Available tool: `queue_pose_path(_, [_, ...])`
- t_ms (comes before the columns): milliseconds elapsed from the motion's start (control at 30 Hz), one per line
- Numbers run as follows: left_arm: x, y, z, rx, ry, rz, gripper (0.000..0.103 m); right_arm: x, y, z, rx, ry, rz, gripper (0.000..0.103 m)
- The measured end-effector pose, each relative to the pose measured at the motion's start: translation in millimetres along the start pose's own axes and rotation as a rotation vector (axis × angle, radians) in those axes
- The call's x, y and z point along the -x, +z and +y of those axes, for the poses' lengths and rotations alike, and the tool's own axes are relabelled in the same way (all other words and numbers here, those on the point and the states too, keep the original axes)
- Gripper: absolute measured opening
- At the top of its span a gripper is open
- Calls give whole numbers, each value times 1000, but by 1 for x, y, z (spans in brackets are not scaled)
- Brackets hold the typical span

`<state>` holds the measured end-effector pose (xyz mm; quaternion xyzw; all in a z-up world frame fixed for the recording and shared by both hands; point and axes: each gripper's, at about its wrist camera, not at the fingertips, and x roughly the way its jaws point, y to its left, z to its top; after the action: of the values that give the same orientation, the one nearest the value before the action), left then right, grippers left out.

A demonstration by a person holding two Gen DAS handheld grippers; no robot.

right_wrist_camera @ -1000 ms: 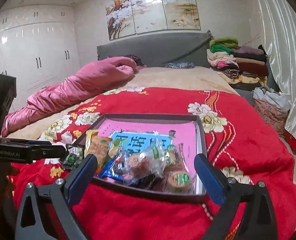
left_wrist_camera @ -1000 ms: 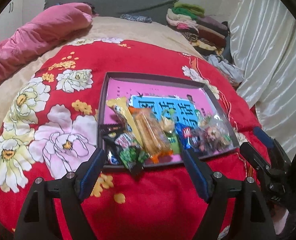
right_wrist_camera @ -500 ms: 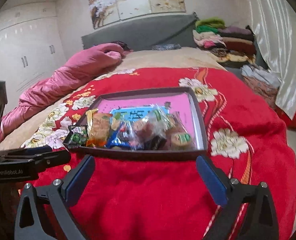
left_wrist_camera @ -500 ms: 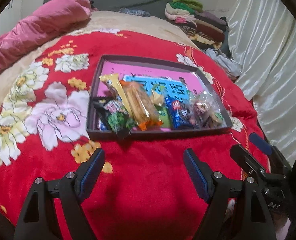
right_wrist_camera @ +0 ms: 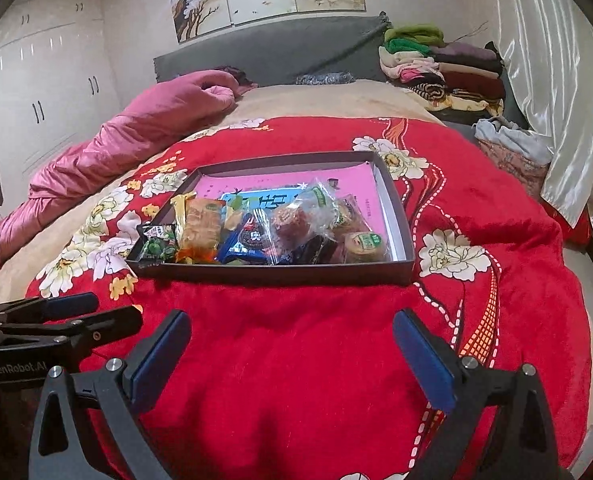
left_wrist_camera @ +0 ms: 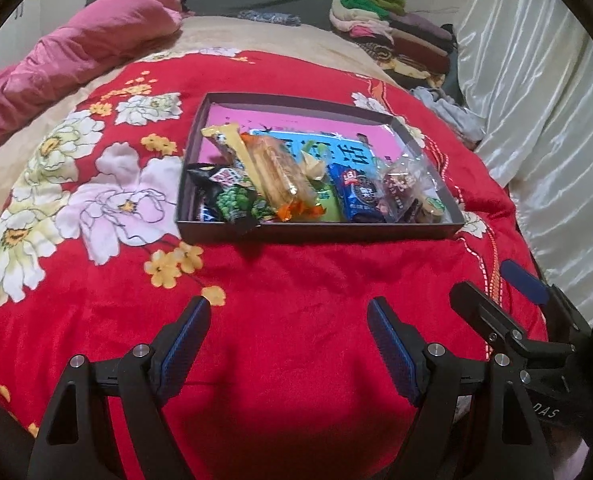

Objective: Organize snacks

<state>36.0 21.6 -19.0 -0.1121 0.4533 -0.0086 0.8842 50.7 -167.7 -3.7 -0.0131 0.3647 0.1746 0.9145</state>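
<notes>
Currently both grippers hang over bare red blanket (left_wrist_camera: 296, 300), nothing between their pads; left gripper (left_wrist_camera: 288, 344) jaws spread wide and empty; right gripper (right_wrist_camera: 292, 356) likewise wide apart and empty.

Snacks sit in the shallow dark box (left_wrist_camera: 316, 232), centre of frame in both views, above the fingertips, clear of them; packets crowd its near wall, pink floor behind mostly bare.

Left to right in left wrist view: green packet (left_wrist_camera: 236, 204), long orange packet (left_wrist_camera: 280, 172), blue packet (left_wrist_camera: 356, 192), clear bag (left_wrist_camera: 404, 184).

Key relation: orange packet's long axis runs away from the grippers, tilted toward upper left; green packet overhangs the near wall at the box's left end, judged nearest the left gripper; clear bag (right_wrist_camera: 296, 224) lies nearer the right.
</notes>
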Motion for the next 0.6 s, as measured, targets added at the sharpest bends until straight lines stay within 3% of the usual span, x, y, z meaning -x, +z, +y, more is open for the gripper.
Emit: queue_pose_path(600, [8,-2,1,-10,23,-10,82,1,-5,4,17,-9,14,102])
